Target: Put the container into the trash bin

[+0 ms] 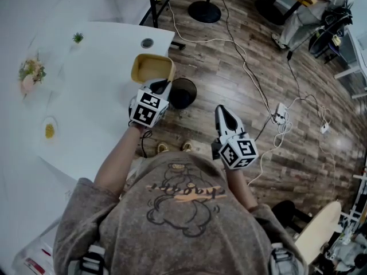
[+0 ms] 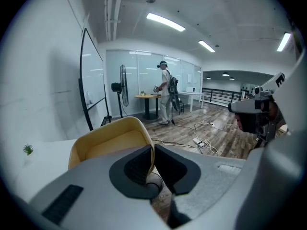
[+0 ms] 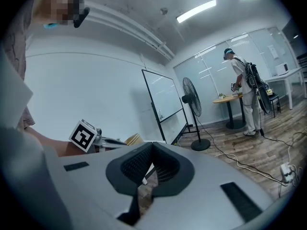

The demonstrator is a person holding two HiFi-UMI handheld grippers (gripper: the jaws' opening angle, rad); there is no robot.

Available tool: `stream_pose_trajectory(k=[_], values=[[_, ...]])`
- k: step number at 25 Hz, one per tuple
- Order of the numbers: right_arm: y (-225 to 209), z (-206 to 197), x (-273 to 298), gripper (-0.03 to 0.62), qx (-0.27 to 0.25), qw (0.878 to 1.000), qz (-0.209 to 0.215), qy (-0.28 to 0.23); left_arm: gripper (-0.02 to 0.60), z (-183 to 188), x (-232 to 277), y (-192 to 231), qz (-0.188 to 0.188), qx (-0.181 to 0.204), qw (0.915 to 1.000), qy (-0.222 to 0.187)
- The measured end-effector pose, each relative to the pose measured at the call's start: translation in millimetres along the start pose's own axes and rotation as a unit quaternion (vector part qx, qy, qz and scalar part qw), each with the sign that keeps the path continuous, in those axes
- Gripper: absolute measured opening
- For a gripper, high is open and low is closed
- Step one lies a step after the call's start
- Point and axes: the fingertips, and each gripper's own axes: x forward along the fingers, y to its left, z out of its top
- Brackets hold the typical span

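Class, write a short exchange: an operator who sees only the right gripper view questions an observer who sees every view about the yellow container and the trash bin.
Operator: Is anything gripped on the left?
Observer: Yes. The left gripper view shows the left gripper shut on the yellow container, pinching its wall.
Operator: And where does it go?
Observer: The head view shows the black trash bin on the floor beside the table, just right of the container.

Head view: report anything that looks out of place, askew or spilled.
Nothing spilled or damaged. The empty-looking yellow plastic container hangs pinched by one wall in the left gripper's shut jaws, beside, not in, the round black trash bin. White cables sprawl loose across the wooden floor.
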Motion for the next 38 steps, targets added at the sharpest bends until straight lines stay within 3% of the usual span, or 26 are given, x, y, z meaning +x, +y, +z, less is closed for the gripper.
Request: stream_pose_trajectory(k=[11,23,29,38], values=[[-17.0,-4.1,-33.2,-0.006,0.011,0.999,-0.048,-0.013,0.023,21.9,11.8,-46.9,-0.058,0.028,0.9978,-0.017],[-1.3,-25.5,-48.5,-0.006,0.016,0.997,-0.076,-0.009,0.023,9.2,11.6,-71.7,-0.109,0.054,0.9923,-0.022],[-22.1,-24.6,-31.6,-0.006,0.014,0.997,-0.075,-0.008,0.023,10.8,32.2,-75.0,-0.120,0.046,0.9915,-0.023],[-75.8,-3.5,14.8,-0.006,0.009,0.999,-0.047,0.011,0.023,30.7,85.6,-63.9,-0.103,0.029,0.9942,-0.014]])
